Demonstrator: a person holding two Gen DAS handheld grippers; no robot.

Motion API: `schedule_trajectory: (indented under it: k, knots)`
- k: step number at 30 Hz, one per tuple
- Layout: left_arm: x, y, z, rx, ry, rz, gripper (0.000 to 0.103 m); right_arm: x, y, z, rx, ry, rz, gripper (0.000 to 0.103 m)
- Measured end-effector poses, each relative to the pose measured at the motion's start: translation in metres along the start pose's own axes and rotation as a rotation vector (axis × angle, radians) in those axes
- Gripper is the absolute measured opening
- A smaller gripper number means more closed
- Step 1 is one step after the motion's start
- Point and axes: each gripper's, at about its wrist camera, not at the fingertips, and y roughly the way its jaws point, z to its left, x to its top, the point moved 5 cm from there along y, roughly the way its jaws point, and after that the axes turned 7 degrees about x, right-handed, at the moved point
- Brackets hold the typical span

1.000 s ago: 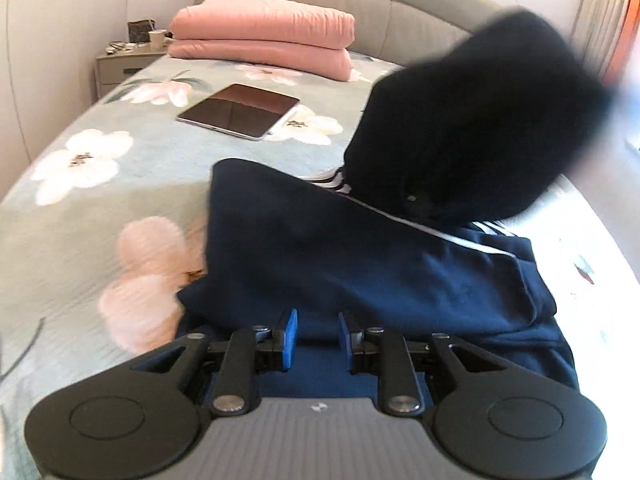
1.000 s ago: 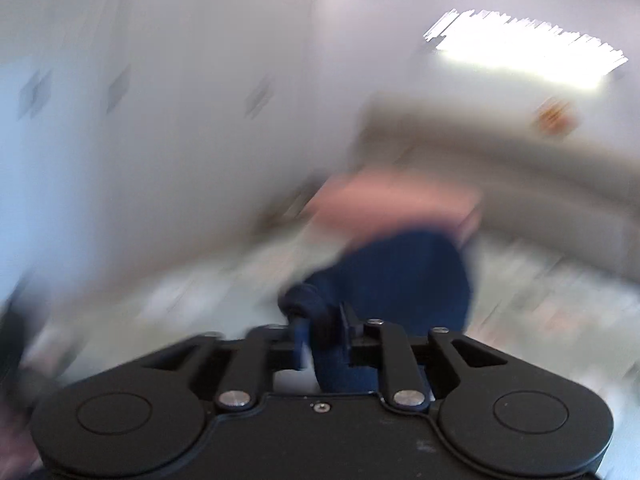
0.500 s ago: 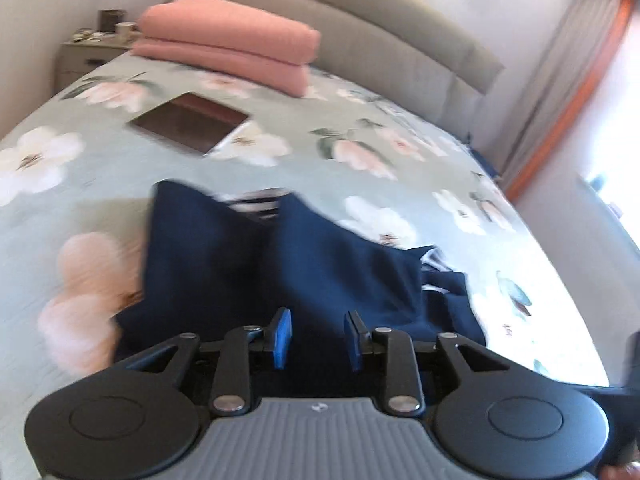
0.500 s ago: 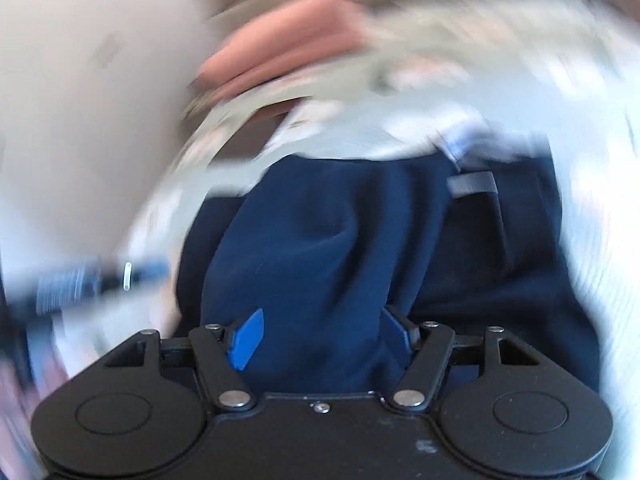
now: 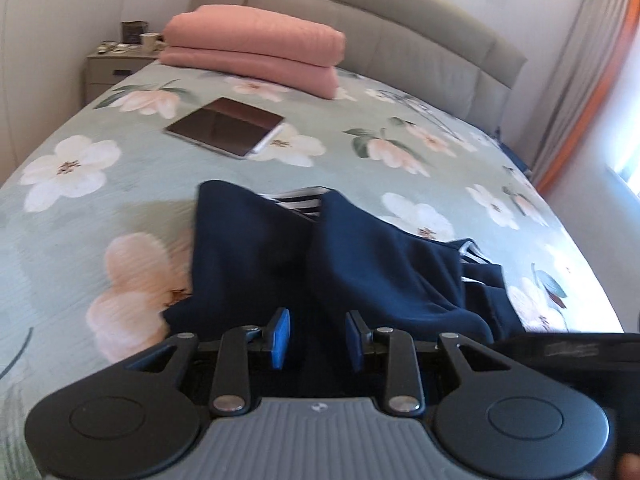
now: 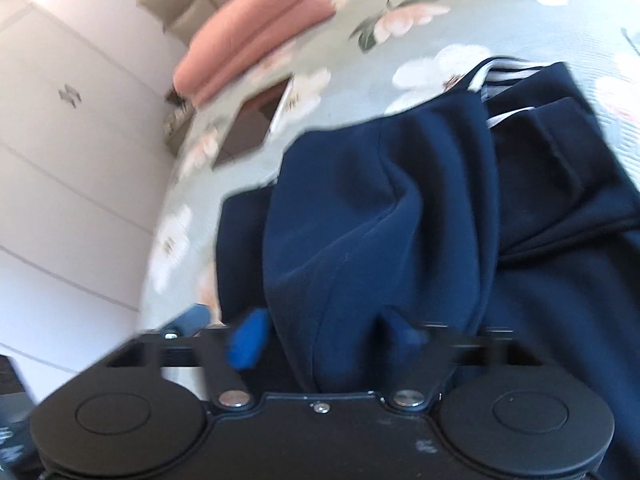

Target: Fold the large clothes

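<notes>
The navy garment (image 5: 360,264) lies bunched on the floral bedspread (image 5: 120,200), nearer the camera than the tablet (image 5: 226,126) and the pink quilts (image 5: 256,48). Left gripper (image 5: 316,338): jaws apart above the cloth, nothing pinched. Right gripper (image 6: 328,338): jaws just closing, cloth bunched between them; actual clamping cannot be confirmed through the blur.

Navy garments (image 5: 376,272): one, rumpled (white-striped trim showing at two spots)
Pink folded quilts (image 5: 256,46): two, stacked
Tablets (image 5: 226,126): one
Nightstands (image 5: 110,70): one
Cups (image 5: 150,41) on the nightstand: one (other small items there too blurred to count)
Grippers: two, left gripper (image 5: 318,338) and right gripper (image 6: 326,338)
</notes>
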Motion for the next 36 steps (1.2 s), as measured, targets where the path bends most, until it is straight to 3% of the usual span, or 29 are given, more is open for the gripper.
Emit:
schedule_trajectory:
  k: [2, 3, 7, 9, 11, 13, 15, 17, 20, 24, 27, 31, 34, 36]
  knots:
    - [0.004, -0.007, 0.009, 0.022, -0.018, -0.019, 0.033, 0.004, 0.010, 0.009, 0.057, 0.019, 0.011, 0.015]
    - [0.008, -0.013, 0.014, 0.039, -0.032, -0.040, 0.033, 0.010, 0.005, 0.020, 0.128, 0.019, -0.019, 0.015]
    - [0.017, -0.030, 0.028, 0.054, -0.064, -0.094, 0.033, 0.028, -0.070, 0.067, 0.481, -0.070, -0.254, 0.005]
    - [0.019, -0.029, 0.029, 0.044, -0.063, -0.087, 0.033, 0.024, -0.085, 0.055, 0.428, -0.079, -0.267, 0.006]
    - [0.017, -0.025, 0.025, 0.035, -0.053, -0.074, 0.033, 0.010, -0.079, 0.012, 0.257, -0.053, -0.232, 0.006]
    - [0.012, -0.020, 0.017, 0.015, -0.035, -0.058, 0.033, -0.010, -0.065, -0.048, 0.093, 0.073, -0.128, 0.011]
    - [0.007, -0.015, 0.009, -0.022, -0.025, -0.040, 0.033, -0.026, -0.059, -0.088, 0.028, 0.174, -0.056, 0.015]
    - [0.004, -0.009, -0.006, -0.091, -0.028, -0.017, 0.033, -0.033, -0.061, -0.097, 0.004, 0.138, -0.052, 0.022]
    - [0.010, -0.005, -0.039, -0.189, 0.025, -0.018, 0.034, -0.034, -0.059, -0.091, -0.006, 0.085, -0.061, 0.049]
    - [0.023, -0.004, -0.095, -0.301, 0.180, -0.057, 0.039, -0.027, -0.045, -0.084, 0.022, 0.049, -0.072, 0.049]
    - [0.027, 0.021, -0.106, -0.157, 0.277, -0.099, 0.037, -0.020, -0.036, -0.076, 0.020, 0.007, -0.091, 0.049]
    - [0.025, 0.063, -0.058, -0.052, 0.149, 0.020, 0.033, -0.010, -0.014, -0.073, 0.013, 0.025, -0.062, 0.049]
    - [0.019, 0.055, -0.019, -0.074, 0.020, 0.050, 0.032, -0.010, -0.009, -0.083, 0.022, 0.080, -0.055, 0.064]
    - [0.016, 0.041, -0.010, -0.078, -0.021, 0.032, 0.038, -0.012, -0.007, -0.088, 0.028, 0.103, -0.049, 0.072]
